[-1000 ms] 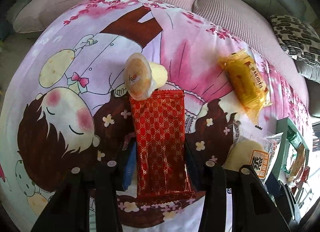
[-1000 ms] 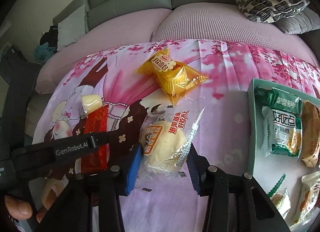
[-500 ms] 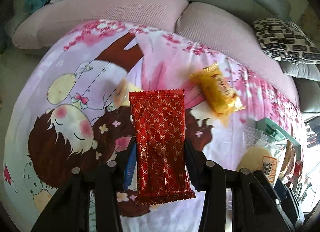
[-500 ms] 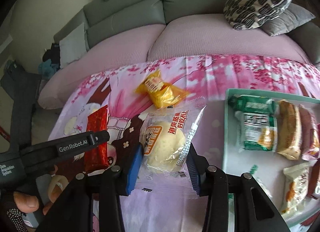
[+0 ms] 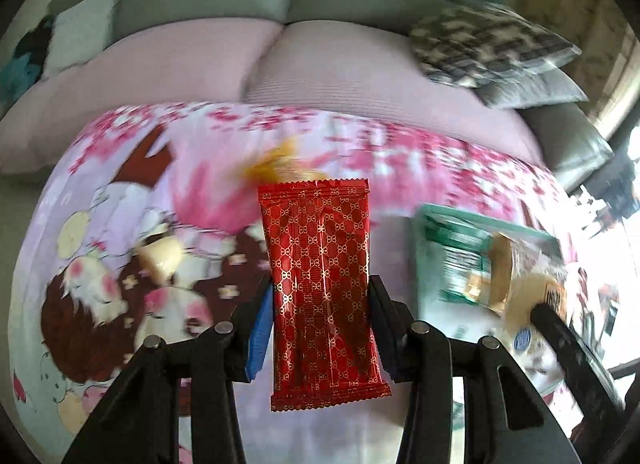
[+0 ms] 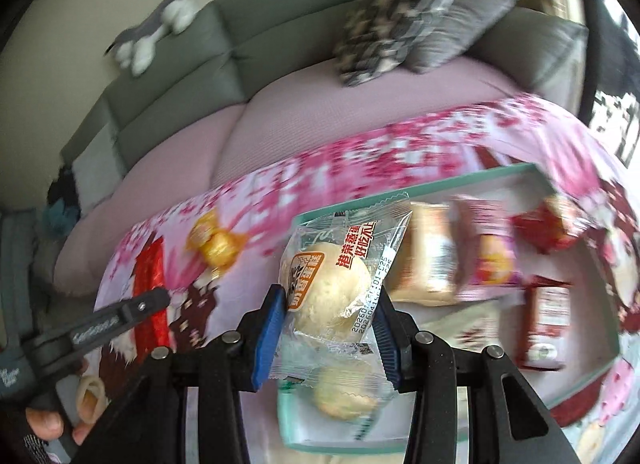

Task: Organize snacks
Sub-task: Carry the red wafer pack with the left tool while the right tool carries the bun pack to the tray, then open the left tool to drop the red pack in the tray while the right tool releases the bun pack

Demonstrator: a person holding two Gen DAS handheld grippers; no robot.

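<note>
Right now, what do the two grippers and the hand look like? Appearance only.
Both the left gripper and right gripper are matte black linkages with silver pivot screws and blue fingers. The left body carries white lettering, too blurred to read. No cables visible. The bare hand shows a dark patterned cuff.

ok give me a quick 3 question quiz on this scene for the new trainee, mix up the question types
1. True or false: the left gripper is shut on the long red foil packet with a gold pattern.
2. Multiple choice: what does the right gripper hold? A) a yellow-wrapped candy B) a round pale bun in a clear plastic wrapper C) a green sachet
3. Fill in: the right gripper's load hangs over the shallow teal ____ that already holds several snack packets.

Key:
1. True.
2. B, the round pale bun in a clear plastic wrapper. The yellow-wrapped candy lies on the pink cartoon-print cloth.
3. Tray, the shallow teal tray.
</note>
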